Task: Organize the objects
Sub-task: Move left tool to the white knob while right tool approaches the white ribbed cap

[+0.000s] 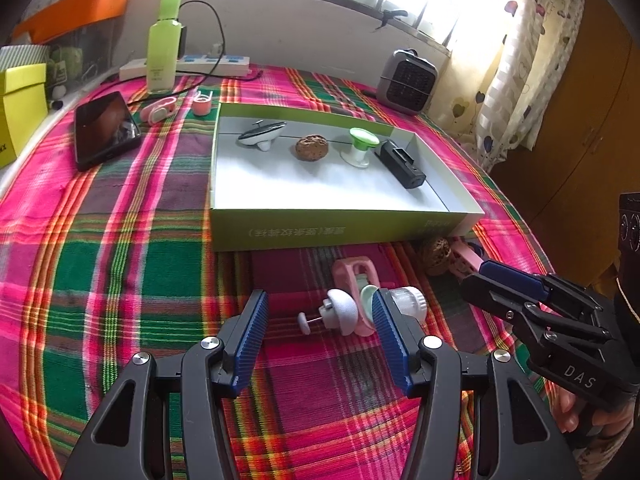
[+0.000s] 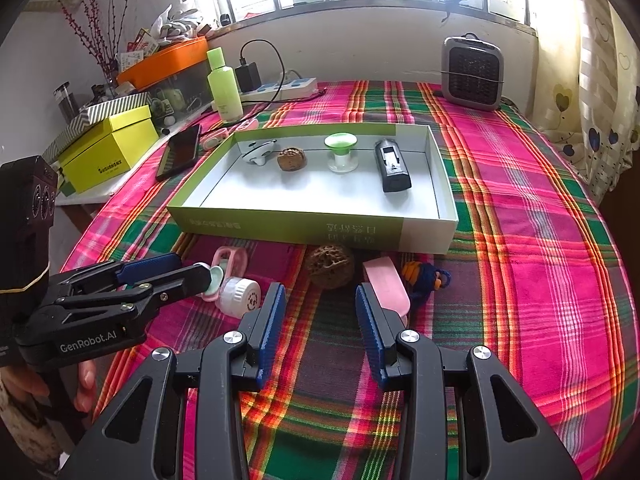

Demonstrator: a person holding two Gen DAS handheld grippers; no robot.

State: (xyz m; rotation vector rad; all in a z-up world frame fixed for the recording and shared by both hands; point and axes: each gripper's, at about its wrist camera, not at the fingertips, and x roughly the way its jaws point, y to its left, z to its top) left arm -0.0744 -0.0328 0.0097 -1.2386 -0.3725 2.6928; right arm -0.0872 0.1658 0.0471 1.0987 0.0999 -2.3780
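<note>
Objects for sorting lie in two groups on the plaid tablecloth (image 2: 520, 208). Inside the shallow green-sided box (image 2: 312, 226), in a row along its far wall: a black-and-white spinning top (image 2: 260, 152), a walnut (image 2: 292, 159), a green-topped spool (image 2: 341, 152) and a black rectangular device (image 2: 392, 165).

On the cloth just in front of the box: a white spinning top (image 1: 338, 312) lying on its side, a pink clip (image 1: 356, 276), a white ribbed cap (image 2: 240, 295), a second walnut (image 2: 330, 266), a pink case (image 2: 386, 284) and a blue-and-orange item (image 2: 426, 280).

Left gripper (image 1: 320, 320): jaws partly open, holding nothing; the white spinning top lies between the fingertips, with no pad pressing on it.

Right gripper (image 2: 320, 304): jaws partly open, empty, pointing at the second walnut, with the pink case just beside its right finger.

Behind the box: a phone (image 1: 104, 130), a green bottle (image 1: 163, 44), a power strip (image 1: 192, 65) and a small heater (image 2: 472, 74).
</note>
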